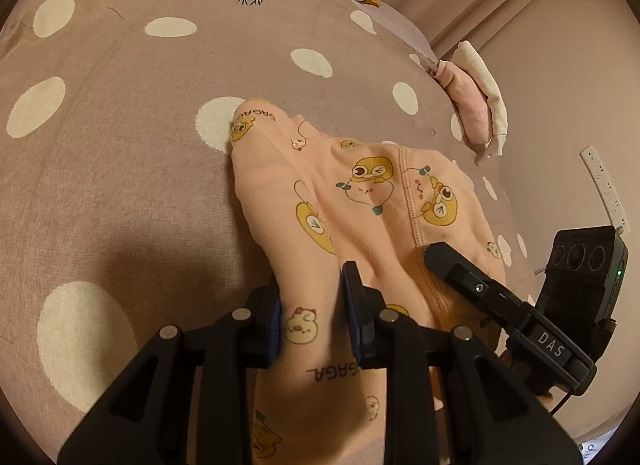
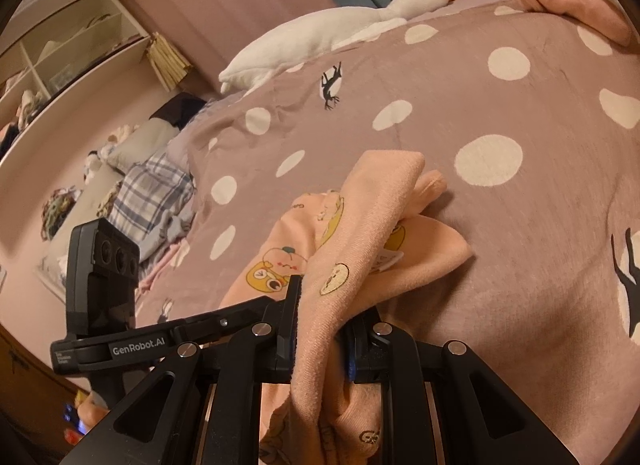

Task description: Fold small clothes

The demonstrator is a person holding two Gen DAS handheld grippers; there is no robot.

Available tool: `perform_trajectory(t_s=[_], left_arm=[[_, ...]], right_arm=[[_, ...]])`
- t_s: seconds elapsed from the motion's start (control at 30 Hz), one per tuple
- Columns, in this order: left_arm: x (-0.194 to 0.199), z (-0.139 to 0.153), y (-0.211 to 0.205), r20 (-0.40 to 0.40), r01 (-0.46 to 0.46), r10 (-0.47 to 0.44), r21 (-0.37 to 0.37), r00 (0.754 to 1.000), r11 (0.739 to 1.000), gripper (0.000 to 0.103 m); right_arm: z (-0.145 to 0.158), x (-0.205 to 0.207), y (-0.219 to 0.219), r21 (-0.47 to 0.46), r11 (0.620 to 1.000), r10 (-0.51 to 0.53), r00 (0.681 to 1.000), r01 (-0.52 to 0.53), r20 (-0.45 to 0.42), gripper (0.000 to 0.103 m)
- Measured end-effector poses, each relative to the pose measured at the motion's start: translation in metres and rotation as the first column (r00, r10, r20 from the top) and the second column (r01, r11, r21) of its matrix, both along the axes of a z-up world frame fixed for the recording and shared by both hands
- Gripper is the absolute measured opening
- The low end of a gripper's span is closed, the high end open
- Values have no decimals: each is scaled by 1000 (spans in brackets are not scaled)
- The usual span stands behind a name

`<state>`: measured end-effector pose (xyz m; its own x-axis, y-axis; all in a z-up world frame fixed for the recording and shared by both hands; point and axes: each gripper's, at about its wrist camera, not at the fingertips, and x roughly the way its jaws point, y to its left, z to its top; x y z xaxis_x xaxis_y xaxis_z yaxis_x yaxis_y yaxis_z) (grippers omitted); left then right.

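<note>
Left gripper: my left gripper (image 1: 312,307) is clenched on a fold of the peach garment (image 1: 340,201); the cloth fills the gap between the two blue-padded fingers (image 1: 354,313) and runs on toward me under the gripper.

Right gripper: my right gripper (image 2: 326,329) grasps another bunch of the same peach garment (image 2: 360,233); the cloth rises out between its fingers (image 2: 290,317) and drapes forward over them.

Garment: peach knit printed with yellow ducks and small chicks. Ahead of my left gripper it lies spread on the bed, with one narrow end reaching farthest ahead and slightly left. Ahead of my right gripper it is lifted and folded over on itself, plain reverse side showing, and a small white label (image 2: 388,259) peeks out just right of the fold.

Bed: the polka-dot bedspread (image 1: 120,169) lies under and all around the garment.

Other gripper in view: seen from the left wrist, the right gripper's finger (image 1: 460,265) lies on the garment just right of mine.

Plush goose: the plush goose (image 2: 320,37) lies far ahead of both grippers, well apart from the garment.

Folded clothes: a pink and white folded pile (image 1: 476,105) sits ahead and right of my left gripper, at the bed's edge.
</note>
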<state>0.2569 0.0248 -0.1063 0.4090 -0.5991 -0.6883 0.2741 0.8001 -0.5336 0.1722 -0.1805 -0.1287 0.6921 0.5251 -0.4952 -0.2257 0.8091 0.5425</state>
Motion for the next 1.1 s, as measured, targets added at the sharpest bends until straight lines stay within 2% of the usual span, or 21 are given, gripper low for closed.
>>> perform_trajectory(t_s=[1.1], left_arm=[[4,-8,-3,-17,-7,8,45,1000,999,27]], right_arm=[[-10,7,-11,3,1000,-18,999,18,-30,19]])
